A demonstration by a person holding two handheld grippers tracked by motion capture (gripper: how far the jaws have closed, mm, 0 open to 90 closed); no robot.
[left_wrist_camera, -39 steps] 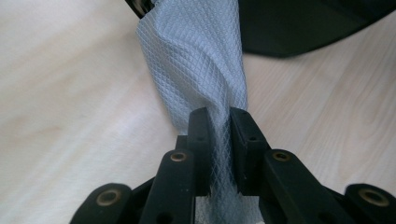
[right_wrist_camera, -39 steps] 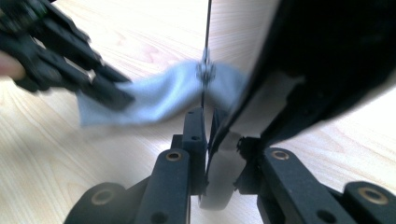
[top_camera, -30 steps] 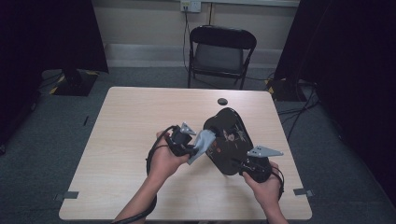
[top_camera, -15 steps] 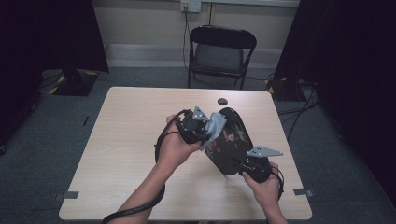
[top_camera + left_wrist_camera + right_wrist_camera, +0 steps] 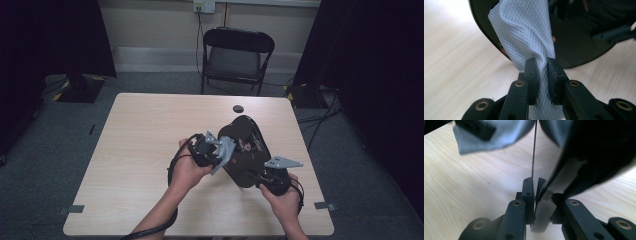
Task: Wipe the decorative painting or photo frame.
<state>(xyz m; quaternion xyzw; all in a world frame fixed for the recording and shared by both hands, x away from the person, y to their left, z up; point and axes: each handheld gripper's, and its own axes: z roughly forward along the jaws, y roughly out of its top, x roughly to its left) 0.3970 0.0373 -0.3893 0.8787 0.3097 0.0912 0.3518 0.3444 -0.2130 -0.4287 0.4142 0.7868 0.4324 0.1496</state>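
Tilted on edge, the black plate (image 5: 246, 150) is pinched by right jaws; left jaws clamp cloth (image 5: 524, 37).

text: none legible | labels: none | black plate (image 5: 245, 150): decoration, unreadable

A light wooden table (image 5: 140, 150) with a pale grain carries the scene, standing on grey carpet (image 5: 45, 165). Toward the far edge, at about one o'clock from the table's middle, a small dark round object (image 5: 238, 108) lies flat on the top, apart from everything else. The left half of the top, from seven round to eleven o'clock, shows bare wood. Small grey tape marks (image 5: 76, 209) sit on the carpet by the near corners.
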